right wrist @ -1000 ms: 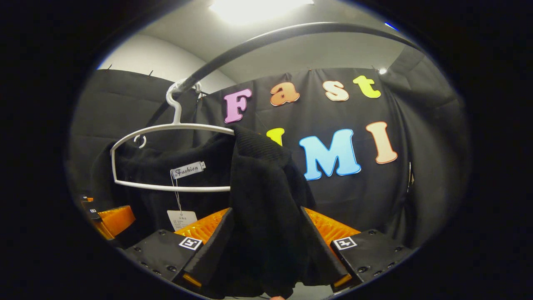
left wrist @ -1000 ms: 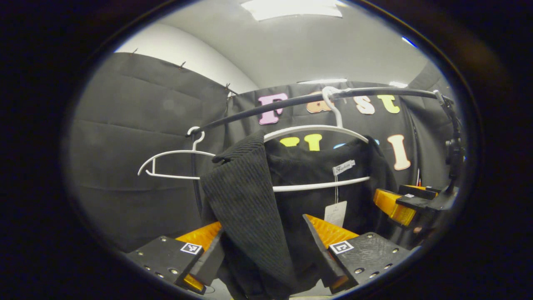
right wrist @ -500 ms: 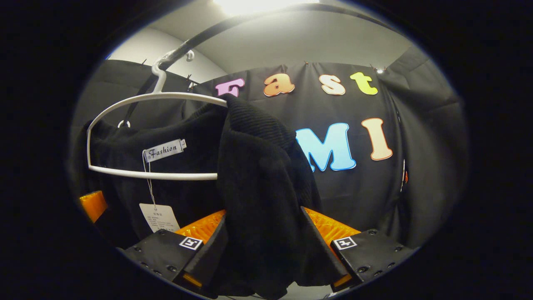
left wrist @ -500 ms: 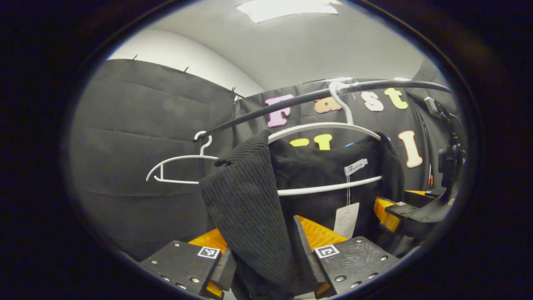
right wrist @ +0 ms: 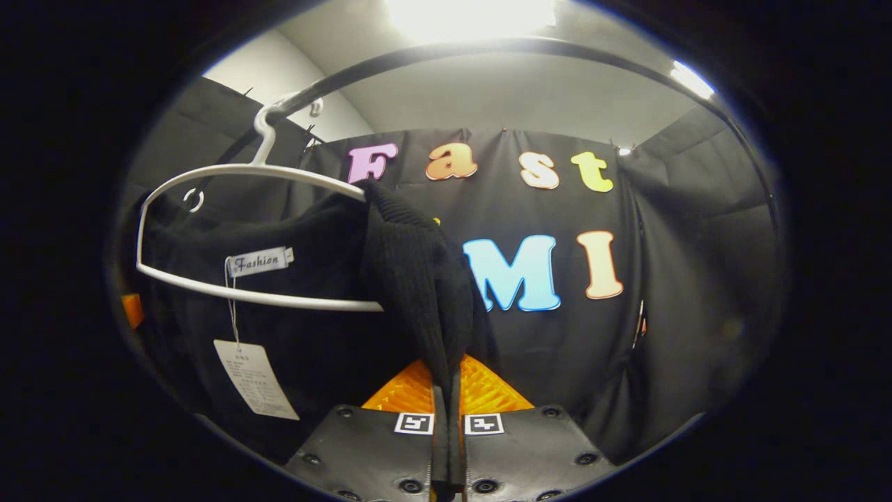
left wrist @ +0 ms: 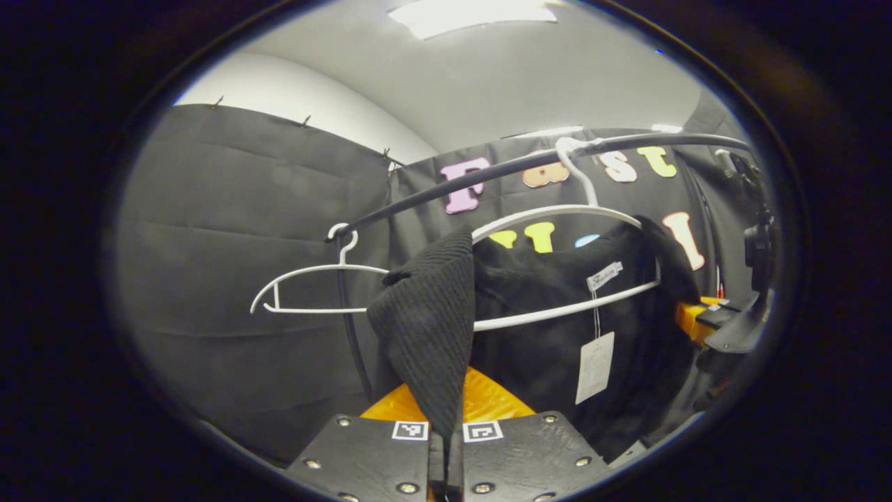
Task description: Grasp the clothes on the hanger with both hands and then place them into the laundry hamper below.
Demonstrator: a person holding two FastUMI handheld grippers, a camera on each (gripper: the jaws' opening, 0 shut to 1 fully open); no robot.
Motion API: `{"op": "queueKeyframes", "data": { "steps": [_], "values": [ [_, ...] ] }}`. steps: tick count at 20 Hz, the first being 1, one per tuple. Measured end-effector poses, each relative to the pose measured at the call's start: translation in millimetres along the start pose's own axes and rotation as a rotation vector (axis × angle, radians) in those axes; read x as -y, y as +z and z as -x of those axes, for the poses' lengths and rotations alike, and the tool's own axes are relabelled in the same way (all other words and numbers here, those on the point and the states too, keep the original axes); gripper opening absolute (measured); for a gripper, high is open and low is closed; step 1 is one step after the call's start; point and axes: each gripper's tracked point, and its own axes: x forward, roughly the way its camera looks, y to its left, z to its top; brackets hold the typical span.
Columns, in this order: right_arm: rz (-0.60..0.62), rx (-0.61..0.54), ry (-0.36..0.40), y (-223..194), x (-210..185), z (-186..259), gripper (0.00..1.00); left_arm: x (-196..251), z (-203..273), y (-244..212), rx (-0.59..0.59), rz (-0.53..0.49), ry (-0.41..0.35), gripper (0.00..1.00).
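With both hand-held grippers clamped, the grasp step looks done. The left hand-held gripper (left wrist: 446, 446) has its fingers pressed together on the ribbed shoulder fold of the black garment (left wrist: 550, 341), no gap visible beyond the cloth. The right hand-held gripper (right wrist: 447, 446) is pinched the same way on the opposite shoulder of the garment (right wrist: 313, 335).

Garment position: it hangs on the white hanger (left wrist: 557, 209), which is hooked on the dark rail (left wrist: 488, 171). Both shoulders are bunched inward toward the fingers but the body drapes over the hanger's lower bar. So my read: one step in, three left. It needs to come off the hanger, go down, and be released into the hamper. I can't place the hamper from here; it should be below.

View differences:
- Left gripper view picks up a second, bare white hanger (left wrist: 313, 286) further along the rail, clear of the garment. It also catches the other hand-held gripper at the far right edge, near the garment's far shoulder.
- Right gripper view gives the cleaner look at the neck label (right wrist: 259, 261) and the paper swing tag (right wrist: 254, 380) hanging on its string, plus the hanger (right wrist: 230, 171) hook seated on the rail (right wrist: 488, 49).

Risk guess: ribbed knit may snag on the hanger ends when pulled.
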Motion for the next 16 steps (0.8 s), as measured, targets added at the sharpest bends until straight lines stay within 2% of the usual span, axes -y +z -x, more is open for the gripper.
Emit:
{"op": "queueKeyframes", "data": {
  "steps": [5, 10, 16],
  "values": [
    [-0.009, 0.03, -0.081, 21, 34, -7, 0.0, -27, 16, 27, 0.08, 0.035, 0.024, 0.04],
    [-0.028, 0.07, -0.137, 41, 53, -10, 0.02, -53, 23, 60, 0.149, -0.011, 0.047, 0.03],
    [-0.03, 0.1, -0.156, 50, 67, -23, 0.02, -93, 17, 88, 0.194, -0.034, 0.075, 0.03]
  ]
}}
